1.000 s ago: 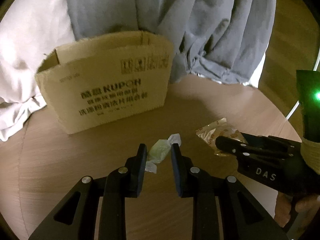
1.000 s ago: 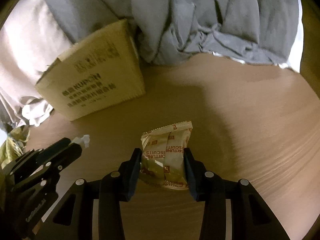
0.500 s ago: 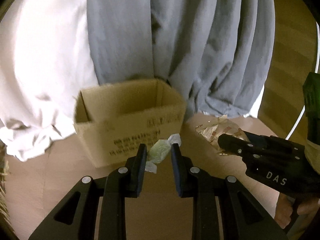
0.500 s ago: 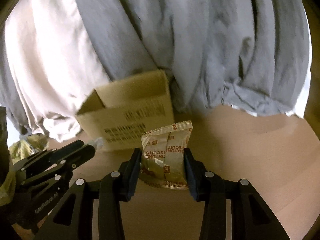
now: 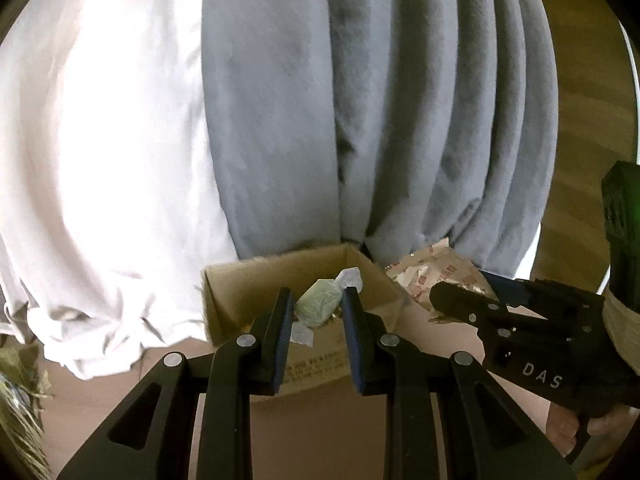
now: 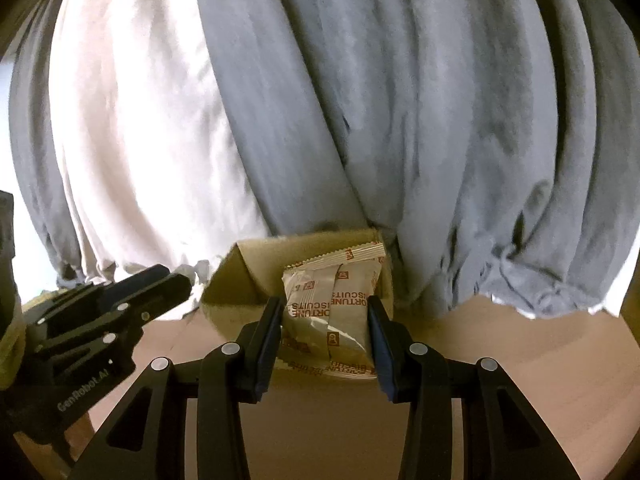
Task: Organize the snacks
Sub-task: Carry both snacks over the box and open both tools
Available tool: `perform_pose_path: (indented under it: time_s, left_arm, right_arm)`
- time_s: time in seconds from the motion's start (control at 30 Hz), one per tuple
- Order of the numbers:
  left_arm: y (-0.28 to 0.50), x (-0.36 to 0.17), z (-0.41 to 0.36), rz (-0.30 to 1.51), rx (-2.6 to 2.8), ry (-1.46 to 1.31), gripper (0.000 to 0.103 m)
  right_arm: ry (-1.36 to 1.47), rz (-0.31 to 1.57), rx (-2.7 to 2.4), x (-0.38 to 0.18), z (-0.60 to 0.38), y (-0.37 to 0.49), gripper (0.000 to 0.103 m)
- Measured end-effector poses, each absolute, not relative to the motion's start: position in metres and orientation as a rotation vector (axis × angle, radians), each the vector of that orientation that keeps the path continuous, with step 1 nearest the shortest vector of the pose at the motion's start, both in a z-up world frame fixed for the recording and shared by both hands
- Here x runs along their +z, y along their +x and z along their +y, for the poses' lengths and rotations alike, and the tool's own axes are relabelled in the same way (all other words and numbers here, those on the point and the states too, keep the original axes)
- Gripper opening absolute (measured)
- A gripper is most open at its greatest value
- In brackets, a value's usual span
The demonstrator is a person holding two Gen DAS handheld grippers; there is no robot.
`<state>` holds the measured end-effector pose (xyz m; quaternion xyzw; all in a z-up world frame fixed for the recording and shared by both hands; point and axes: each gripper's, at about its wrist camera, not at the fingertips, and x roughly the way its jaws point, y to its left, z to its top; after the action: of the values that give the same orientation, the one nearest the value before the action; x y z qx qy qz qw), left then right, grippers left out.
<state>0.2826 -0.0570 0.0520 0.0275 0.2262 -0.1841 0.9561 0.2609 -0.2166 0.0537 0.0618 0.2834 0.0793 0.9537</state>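
My left gripper (image 5: 316, 306) is shut on a small pale green wrapped candy (image 5: 320, 306) with twisted white ends, held in the air in front of the open top of a brown cardboard box (image 5: 240, 284). My right gripper (image 6: 326, 312) is shut on a cream fortune biscuits packet (image 6: 332, 300) with red print, also raised before the box (image 6: 240, 276). In the left wrist view the right gripper (image 5: 440, 300) and its packet (image 5: 432, 270) show at the right. In the right wrist view the left gripper (image 6: 176, 280) shows at the left.
The box stands on a round wooden table (image 6: 520, 360). Grey curtain (image 5: 400, 120) and white curtain (image 5: 100, 140) hang right behind the box. Something greenish and shiny (image 5: 16, 408) lies at the far left. Wooden floor (image 5: 580, 80) shows at right.
Both grippers rose with their snacks and moved toward the box. The box sank lower in view and its open top and inside now show.
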Motion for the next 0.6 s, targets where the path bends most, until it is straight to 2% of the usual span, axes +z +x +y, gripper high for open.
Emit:
perform_pose_path:
  time_s: [0.6]
  left_arm:
    - [0.365, 0.055, -0.051, 0.511, -0.319, 0.068, 0.025]
  right_arm:
    - [0.058, 0.573, 0.217, 0.072, -0.196, 0.339, 0.043]
